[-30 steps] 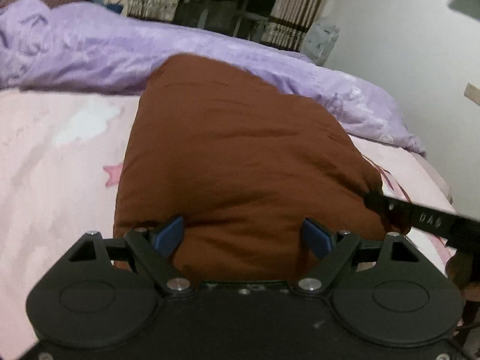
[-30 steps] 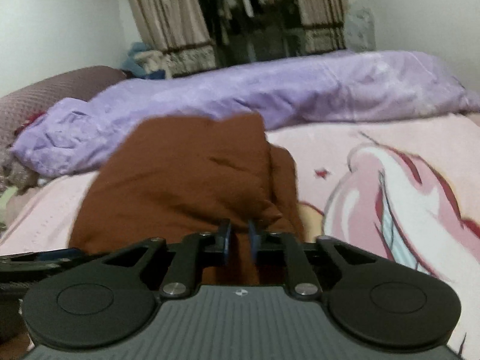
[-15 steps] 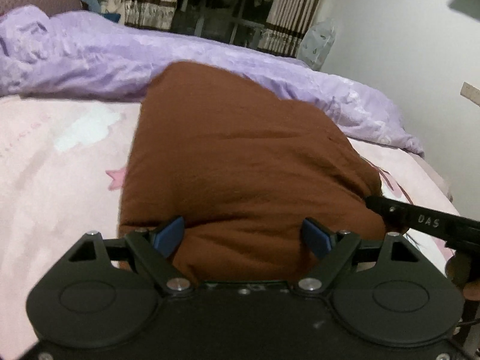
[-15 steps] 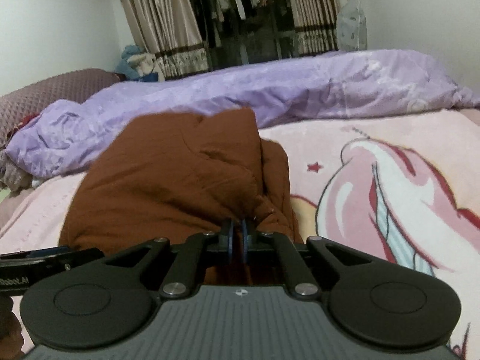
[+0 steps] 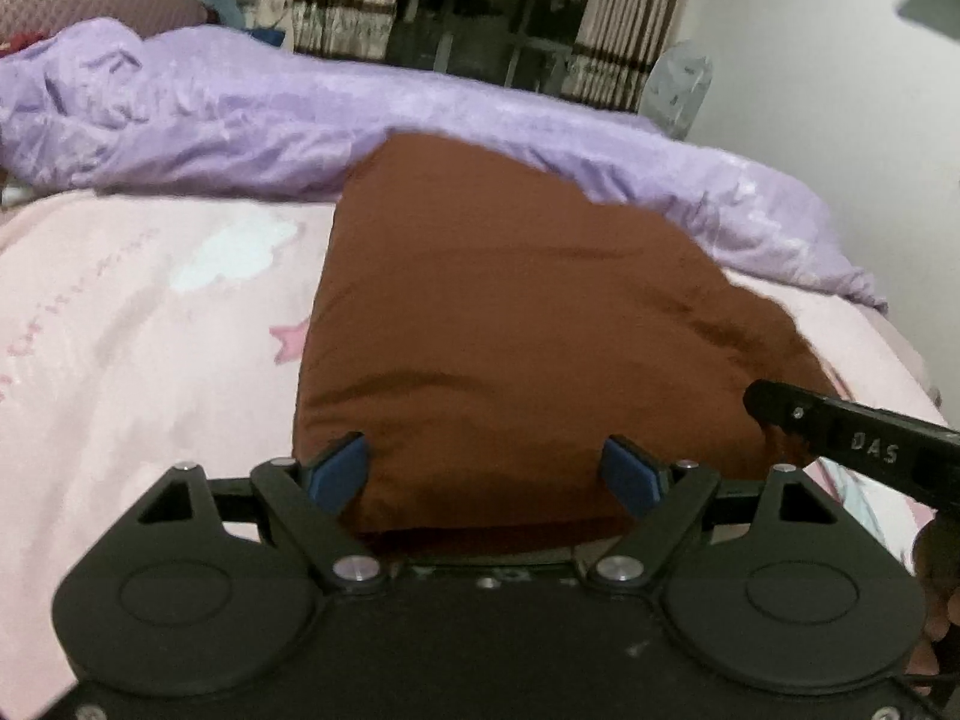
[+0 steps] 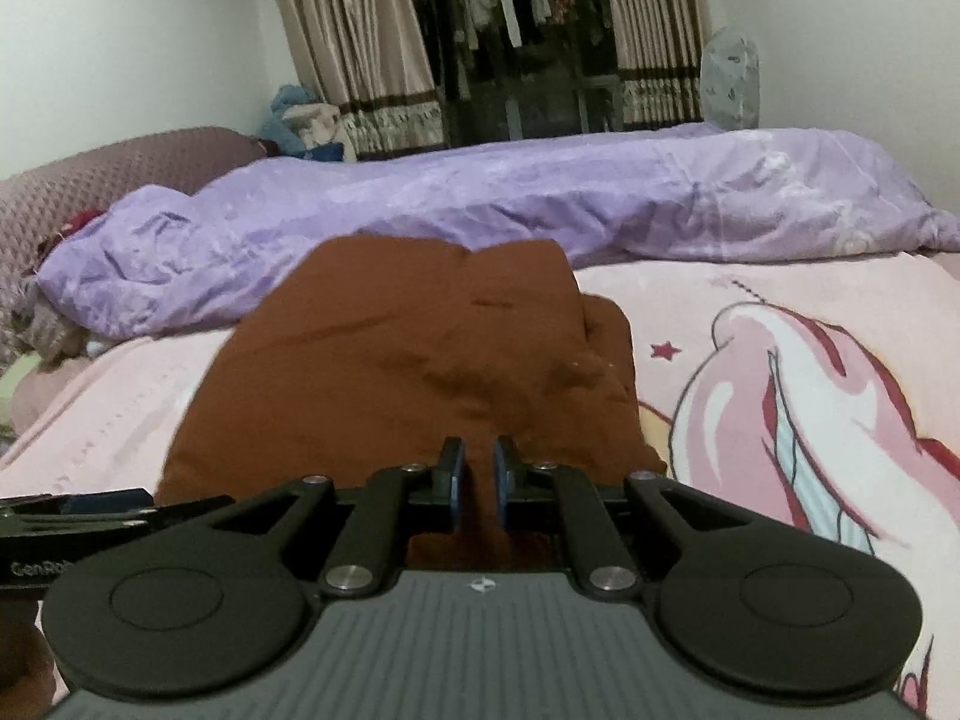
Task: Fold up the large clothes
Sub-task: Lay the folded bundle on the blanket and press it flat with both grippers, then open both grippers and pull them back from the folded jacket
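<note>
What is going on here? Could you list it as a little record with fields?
Setting: pink cartoon bedspread with a purple quilt bunched behind
Garment: brown garment, folded into a bundle on the bedspread
Left hand-held gripper: open wide at the bundle's near edge
Right hand-held gripper: narrow gap, opening, brown cloth between the pads
Background: striped curtains, hanging clothes

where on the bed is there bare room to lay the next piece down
Bare pink blanket lies left of the folded brown garment, up to the purple duvet. Right of the garment, the unicorn print patch is free too. The far edge, under the duvet, is crowded.
</note>
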{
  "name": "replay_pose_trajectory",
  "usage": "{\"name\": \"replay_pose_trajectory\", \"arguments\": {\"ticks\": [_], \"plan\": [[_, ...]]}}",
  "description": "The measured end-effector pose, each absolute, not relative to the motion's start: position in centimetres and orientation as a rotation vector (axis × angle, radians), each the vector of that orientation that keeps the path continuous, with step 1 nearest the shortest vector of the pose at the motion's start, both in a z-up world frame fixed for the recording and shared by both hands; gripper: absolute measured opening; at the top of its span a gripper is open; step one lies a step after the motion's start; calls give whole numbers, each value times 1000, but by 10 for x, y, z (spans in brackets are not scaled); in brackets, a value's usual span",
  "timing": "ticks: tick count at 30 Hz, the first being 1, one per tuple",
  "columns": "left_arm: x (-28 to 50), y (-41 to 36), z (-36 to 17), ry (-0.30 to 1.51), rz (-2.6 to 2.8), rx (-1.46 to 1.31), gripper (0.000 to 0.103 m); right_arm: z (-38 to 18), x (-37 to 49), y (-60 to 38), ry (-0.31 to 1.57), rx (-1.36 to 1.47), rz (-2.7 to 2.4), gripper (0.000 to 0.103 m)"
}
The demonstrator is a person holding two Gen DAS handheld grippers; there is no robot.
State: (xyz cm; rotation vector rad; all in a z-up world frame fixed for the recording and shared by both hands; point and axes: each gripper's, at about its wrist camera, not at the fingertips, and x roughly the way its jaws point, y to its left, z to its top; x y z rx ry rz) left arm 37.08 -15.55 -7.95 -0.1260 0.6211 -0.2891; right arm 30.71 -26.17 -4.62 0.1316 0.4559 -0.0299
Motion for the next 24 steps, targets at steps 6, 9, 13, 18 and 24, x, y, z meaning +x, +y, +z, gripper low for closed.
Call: {"name": "replay_pose_trajectory", "arguments": {"ticks": [6, 9, 13, 18, 24], "plan": [[380, -160, -92, 653, -279, -139, 85, -58, 316, -263, 496, 139, -29, 12], [382, -159, -96, 658, -280, -141, 86, -63, 319, -265, 507, 150, -27, 12], [383, -162, -98, 656, -279, -137, 87, -68, 321, -265, 513, 147, -26, 12], [381, -164, -99, 648, -278, -136, 87, -68, 320, -264, 514, 146, -28, 12], [375, -164, -88, 633, -277, -125, 86, -65, 316, -263, 511, 136, -29, 19]]}}
